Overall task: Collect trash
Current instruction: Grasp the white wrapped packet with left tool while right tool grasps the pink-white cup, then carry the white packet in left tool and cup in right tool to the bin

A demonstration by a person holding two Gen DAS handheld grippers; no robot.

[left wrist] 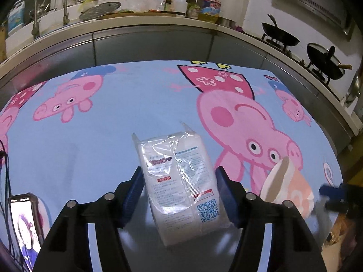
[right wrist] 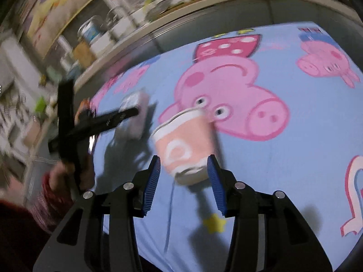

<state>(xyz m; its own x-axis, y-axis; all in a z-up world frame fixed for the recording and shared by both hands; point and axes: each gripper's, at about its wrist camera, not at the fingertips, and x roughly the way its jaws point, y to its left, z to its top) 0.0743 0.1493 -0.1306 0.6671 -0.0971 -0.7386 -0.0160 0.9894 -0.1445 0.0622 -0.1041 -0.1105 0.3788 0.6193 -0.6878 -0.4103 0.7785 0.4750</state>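
A clear-wrapped white tissue pack (left wrist: 181, 181) lies lengthwise between the blue pads of my left gripper (left wrist: 179, 170), and both pads touch its sides; it sits on the blue pig-print tablecloth (left wrist: 113, 140). A pink and white paper cup (right wrist: 183, 145) hangs tilted over the cloth with its shadow below it, and my right gripper (right wrist: 183, 158) is shut on its lower part. The left wrist view shows this cup (left wrist: 288, 185) at lower right. The right wrist view is blurred and shows the left gripper (right wrist: 104, 120) held by a hand (right wrist: 68, 174).
A lit phone (left wrist: 25, 224) with a dark cable lies at the cloth's near left corner. Behind the table runs a kitchen counter (left wrist: 158, 22) with a sink, bottles and a round rack. Two black woks (left wrist: 281, 36) sit on the stove at right.
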